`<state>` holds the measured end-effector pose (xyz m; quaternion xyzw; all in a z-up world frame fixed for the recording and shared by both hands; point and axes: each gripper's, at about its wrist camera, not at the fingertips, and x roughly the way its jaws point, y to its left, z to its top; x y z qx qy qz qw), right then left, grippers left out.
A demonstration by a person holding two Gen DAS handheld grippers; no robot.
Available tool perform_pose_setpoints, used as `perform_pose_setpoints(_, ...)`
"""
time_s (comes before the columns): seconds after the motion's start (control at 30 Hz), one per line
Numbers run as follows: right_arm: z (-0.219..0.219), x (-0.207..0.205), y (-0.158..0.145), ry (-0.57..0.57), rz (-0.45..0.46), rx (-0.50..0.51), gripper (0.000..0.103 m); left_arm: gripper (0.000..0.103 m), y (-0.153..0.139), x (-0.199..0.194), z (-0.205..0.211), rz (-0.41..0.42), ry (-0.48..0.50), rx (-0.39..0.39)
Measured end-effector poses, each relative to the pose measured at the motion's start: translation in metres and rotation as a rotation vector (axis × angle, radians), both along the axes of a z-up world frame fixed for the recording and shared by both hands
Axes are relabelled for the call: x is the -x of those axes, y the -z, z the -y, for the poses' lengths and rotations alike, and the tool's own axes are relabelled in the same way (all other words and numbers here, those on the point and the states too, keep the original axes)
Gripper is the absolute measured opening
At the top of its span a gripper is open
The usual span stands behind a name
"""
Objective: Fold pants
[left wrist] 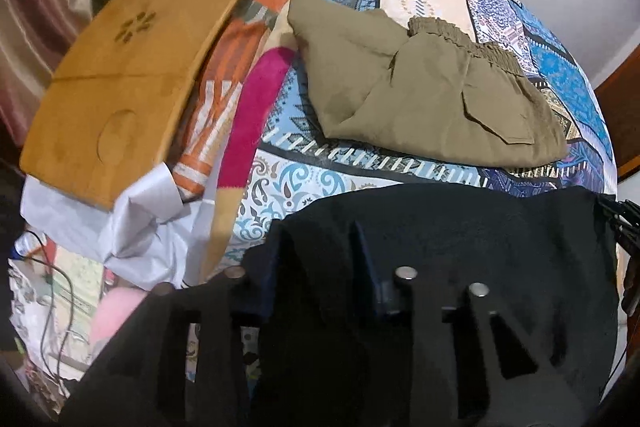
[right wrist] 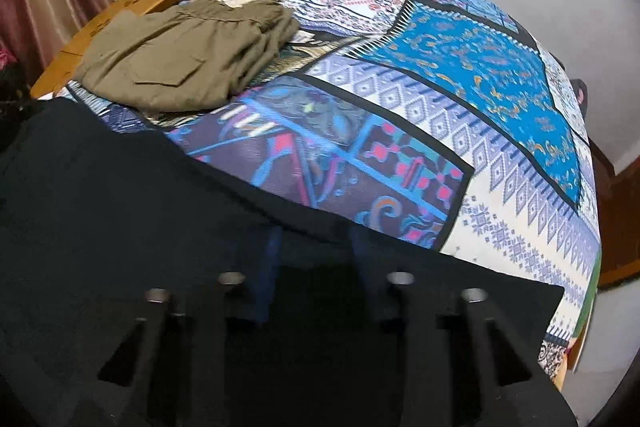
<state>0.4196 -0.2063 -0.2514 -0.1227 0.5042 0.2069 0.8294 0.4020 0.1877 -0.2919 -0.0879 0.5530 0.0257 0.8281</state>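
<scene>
Nearest to me, both grippers point steeply down at the near edge of the bed, where a pair of black pants (left wrist: 460, 227) lies spread flat across the patterned bedspread (right wrist: 480, 99). The cloth is dark and plain, almost without creases, and its far edge runs in a long straight line over the bed. The left gripper (left wrist: 316, 259) has its blue fingers (left wrist: 366, 267) sunk into the black cloth; its jaws have narrowed around a pinch of it, though I cannot tell whether the pads truly bite. The right gripper (right wrist: 314, 247) does the same further along the same edge, with its jaws drawn close together in the fabric; here too the grip itself is hidden in the dark folds.

Beyond the black pants, nearer the middle of the bed, a pair of khaki pants (left wrist: 432, 95) sits folded, with the elastic waistband bunched and a flap pocket on top. Past its left side, a wooden lap tray (left wrist: 128, 67) rests on crumpled bedding at the bed's left edge.
</scene>
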Motion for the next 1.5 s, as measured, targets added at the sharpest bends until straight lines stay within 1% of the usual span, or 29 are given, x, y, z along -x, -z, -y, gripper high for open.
perform_pose_setpoints(0.03, -0.002, 0.001, 0.000, 0.000, 0.004, 0.006, 0.009, 0.029, -0.004, 0.001, 0.002, 0.007, 0.002, -0.008)
perform_pose_setpoints(0.13, -0.006, 0.005, 0.000, -0.005, 0.033, 0.026, 0.006, 0.025, -0.018, 0.005, 0.008, 0.041, 0.018, -0.041)
perform_pose_setpoints(0.23, -0.005, 0.008, -0.005, 0.009, 0.052, 0.030, 0.003, 0.017, -0.035, 0.010, 0.013, 0.074, 0.034, -0.078)
perform_pose_setpoints(0.3, 0.001, 0.011, -0.015, 0.038, 0.081, 0.017, 0.003, 0.015, -0.047, 0.014, 0.016, 0.107, 0.047, -0.100)
perform_pose_setpoints(0.4, 0.014, 0.014, -0.037, 0.086, 0.123, -0.016, 0.002, 0.014, -0.067, 0.023, 0.021, 0.153, 0.068, -0.102)
perform_pose_setpoints(0.47, 0.021, 0.021, -0.051, 0.103, 0.143, -0.045, 0.002, 0.013, -0.080, 0.032, 0.024, 0.185, 0.081, -0.110)
perform_pose_setpoints(0.6, 0.030, 0.043, -0.078, 0.115, 0.186, -0.054, 0.002, 0.012, -0.105, 0.055, 0.033, 0.241, 0.110, -0.113)
perform_pose_setpoints(0.7, 0.029, 0.053, -0.083, 0.086, 0.162, -0.049, 0.002, 0.013, -0.120, 0.070, 0.039, 0.266, 0.125, -0.114)
perform_pose_setpoints(0.77, 0.026, 0.054, -0.078, 0.058, 0.131, -0.057, 0.007, 0.013, -0.124, 0.075, 0.042, 0.271, 0.132, -0.115)
perform_pose_setpoints(0.8, 0.024, 0.056, -0.075, 0.050, 0.123, -0.056, 0.010, 0.013, -0.125, 0.077, 0.044, 0.272, 0.134, -0.115)
perform_pose_setpoints(0.83, 0.020, 0.055, -0.070, 0.044, 0.113, -0.056, 0.019, 0.013, -0.125, 0.078, 0.045, 0.275, 0.135, -0.116)
perform_pose_setpoints(0.87, 0.019, 0.054, -0.066, 0.038, 0.101, -0.060, 0.031, 0.013, -0.125, 0.079, 0.047, 0.277, 0.135, -0.119)
perform_pose_setpoints(0.93, 0.013, 0.050, -0.057, 0.025, 0.086, -0.073, 0.045, 0.013, -0.122, 0.080, 0.049, 0.278, 0.137, -0.125)
perform_pose_setpoints(1.1, -0.009, 0.024, -0.034, -0.030, 0.082, -0.038, 0.045, 0.012, -0.114, 0.073, 0.049, 0.277, 0.143, -0.134)
perform_pose_setpoints(1.2, -0.017, 0.005, -0.018, -0.076, 0.048, -0.004, 0.045, 0.012, -0.107, 0.066, 0.049, 0.272, 0.154, -0.142)
perform_pose_setpoints(1.3, -0.021, -0.005, 0.001, -0.111, -0.017, 0.009, 0.046, 0.012, -0.096, 0.055, 0.048, 0.260, 0.154, -0.155)
perform_pose_setpoints(1.37, -0.019, -0.004, 0.004, -0.116, -0.008, -0.005, 0.045, 0.012, -0.089, 0.049, 0.044, 0.248, 0.143, -0.148)
perform_pose_setpoints(1.4, -0.019, -0.004, 0.004, -0.119, -0.005, -0.002, 0.044, 0.012, -0.085, 0.045, 0.042, 0.243, 0.137, -0.143)
perform_pose_setpoints(1.47, -0.020, -0.003, 0.004, -0.115, -0.010, -0.013, 0.029, 0.012, -0.078, 0.039, 0.041, 0.237, 0.125, -0.143)
perform_pose_setpoints(1.5, -0.021, -0.002, 0.004, -0.115, -0.012, -0.022, 0.025, 0.012, -0.074, 0.036, 0.040, 0.234, 0.117, -0.140)
